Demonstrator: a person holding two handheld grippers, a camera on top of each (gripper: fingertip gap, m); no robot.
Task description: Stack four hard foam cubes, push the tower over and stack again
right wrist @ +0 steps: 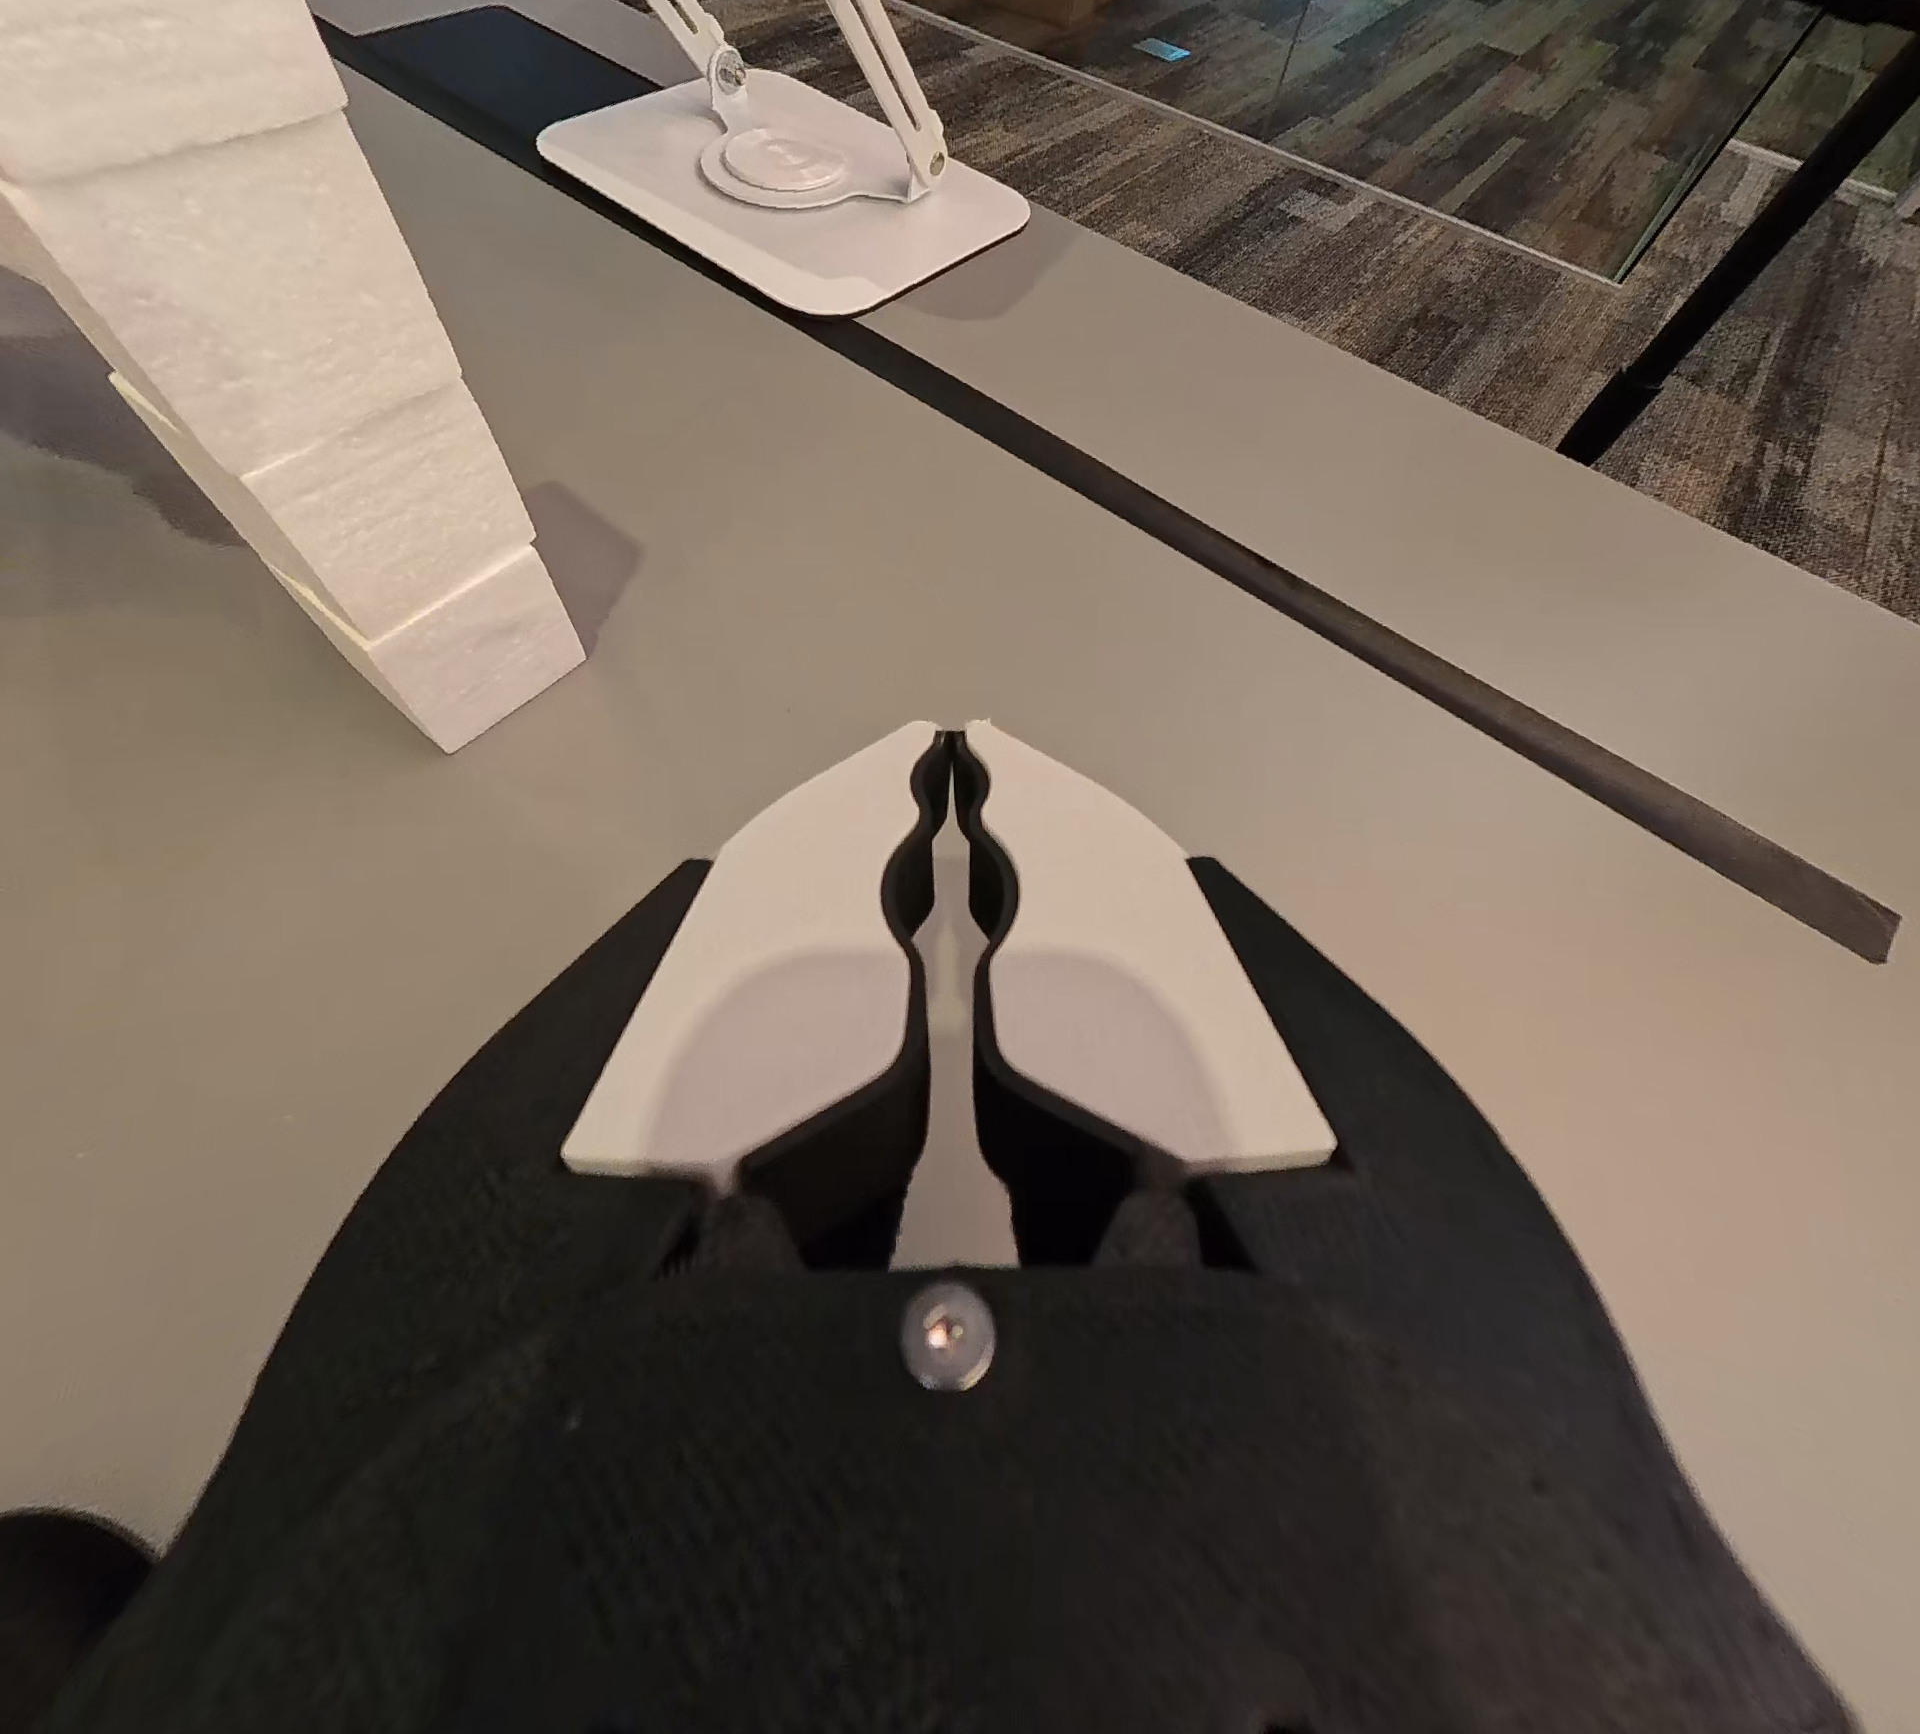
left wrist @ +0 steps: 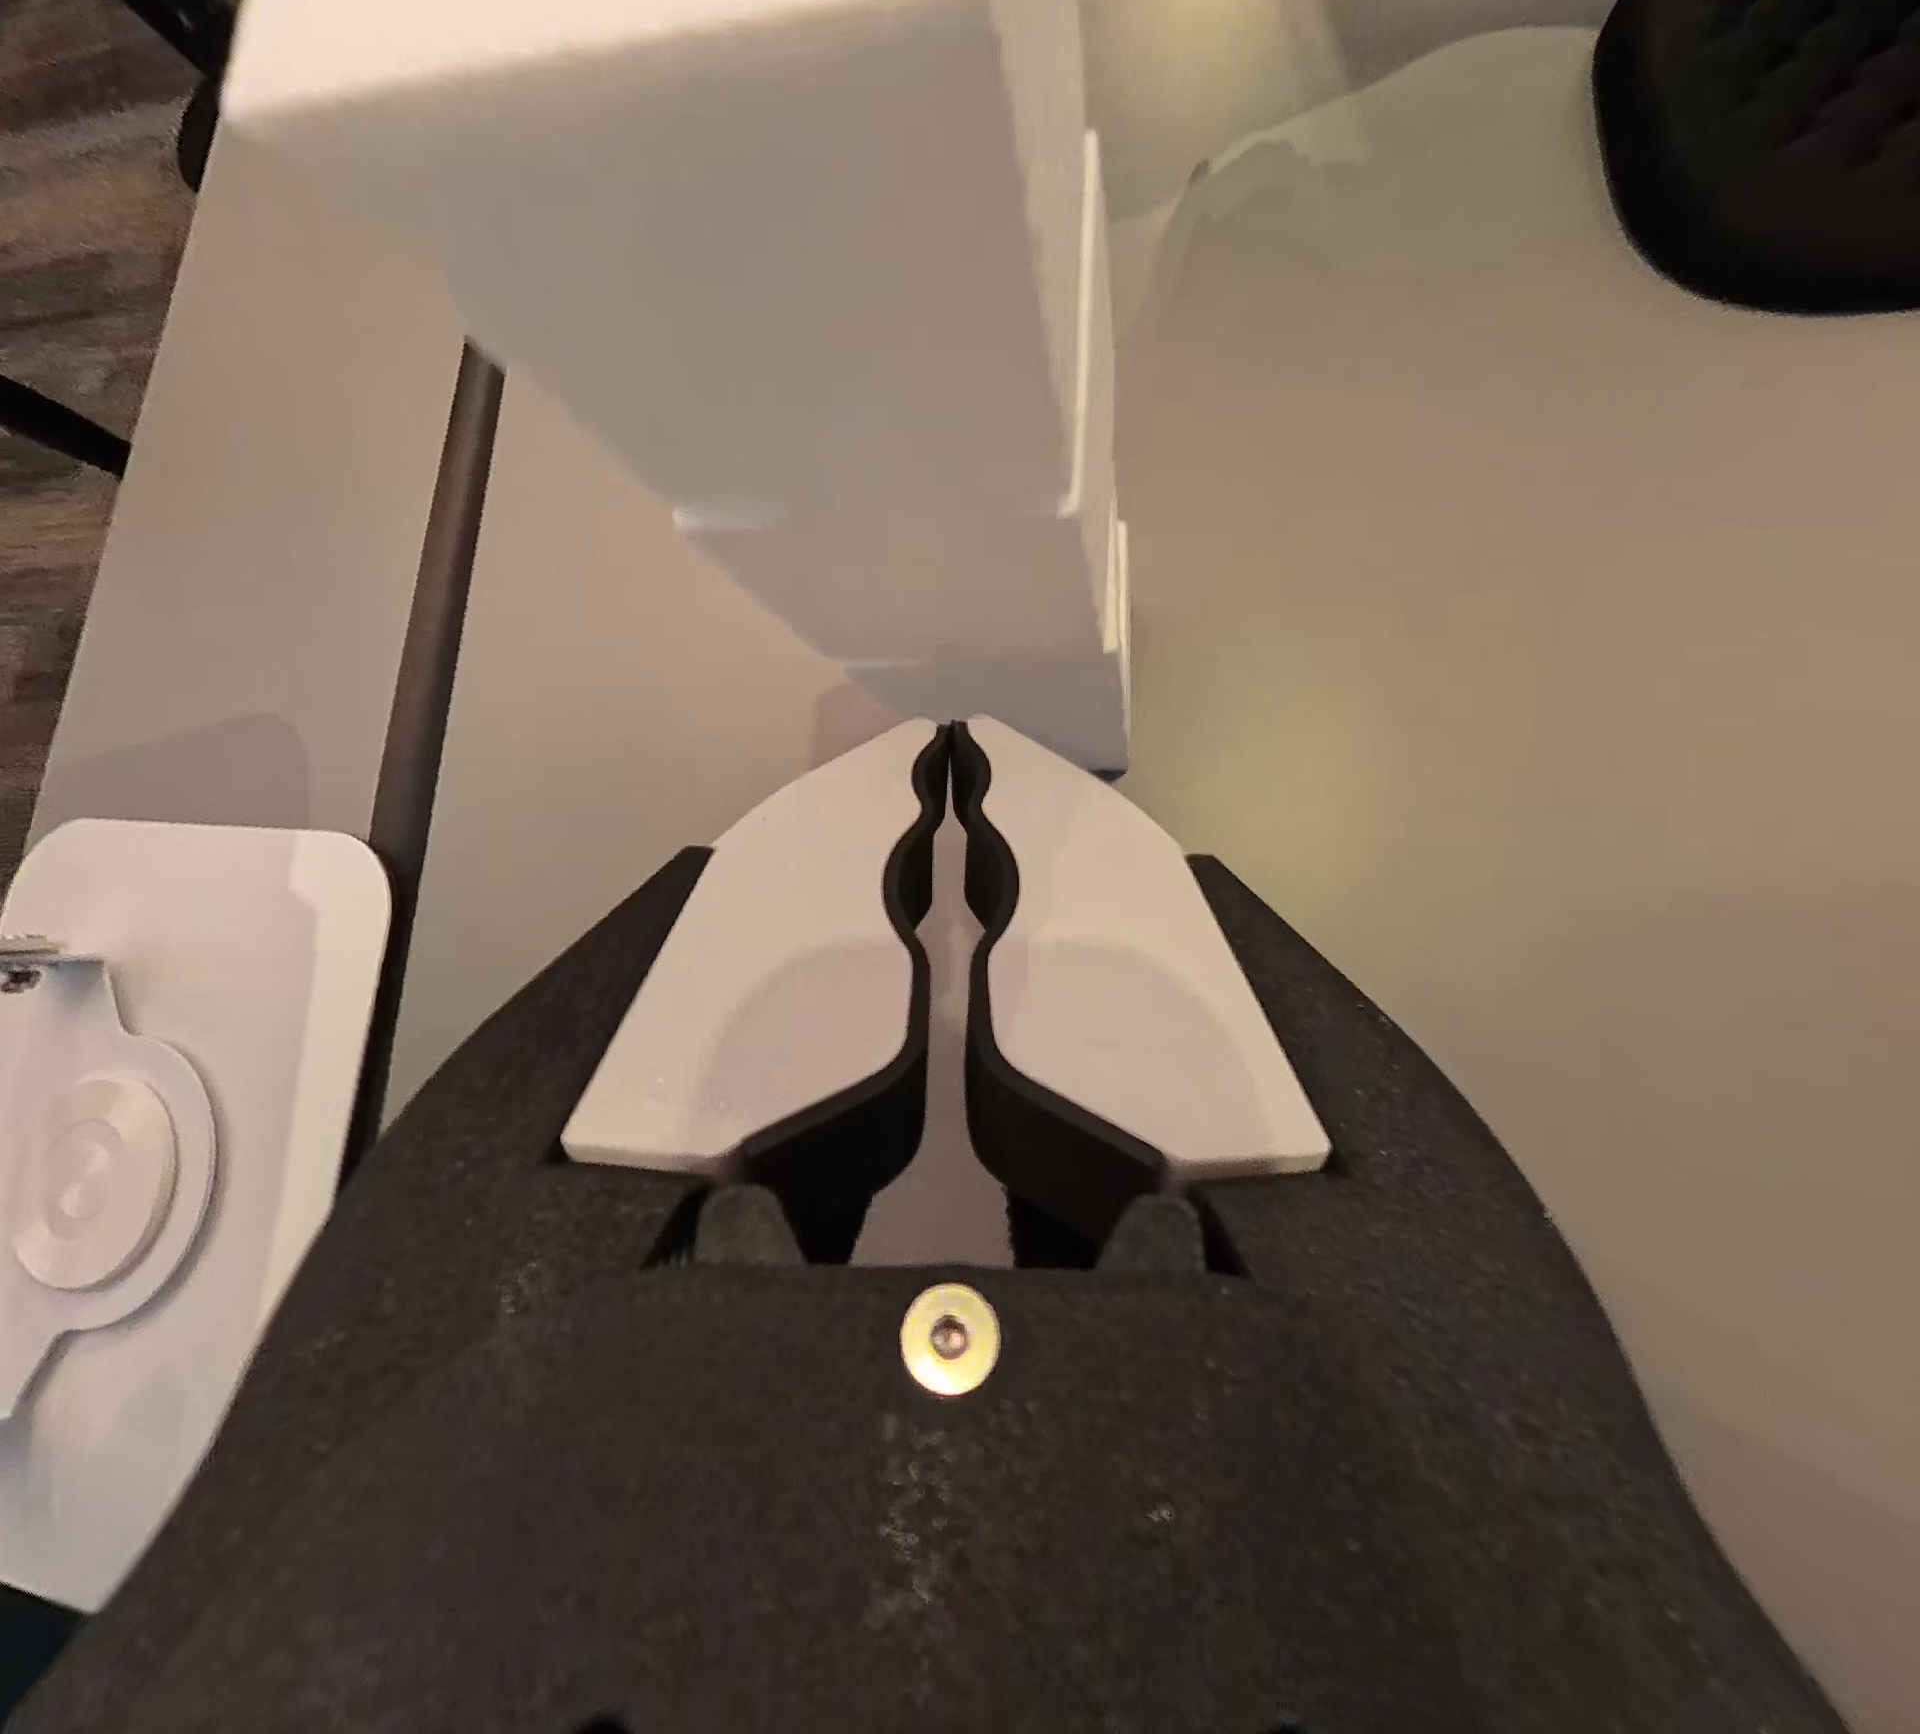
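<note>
A tower of several white foam cubes (right wrist: 312, 396) stands on the grey table (right wrist: 935, 541), with the cubes slightly offset at the seams. In the left wrist view the tower (left wrist: 727, 230) fills the upper middle, close up and blurred. My left gripper (left wrist: 952, 730) is shut and empty, with its tips right at the tower's near lower edge; I cannot tell if they touch. My right gripper (right wrist: 954, 734) is shut and empty. It sits over the table to the right of the tower's base, clearly apart from it.
A white stand base (right wrist: 790, 198) sits at the table's far edge with a wooden-rimmed board above it; it also shows in the left wrist view (left wrist: 156, 1113). A dark strip (right wrist: 1247, 562) runs along the table. A black rounded object (left wrist: 1766, 105) lies right of the tower. Carpet lies beyond the edge.
</note>
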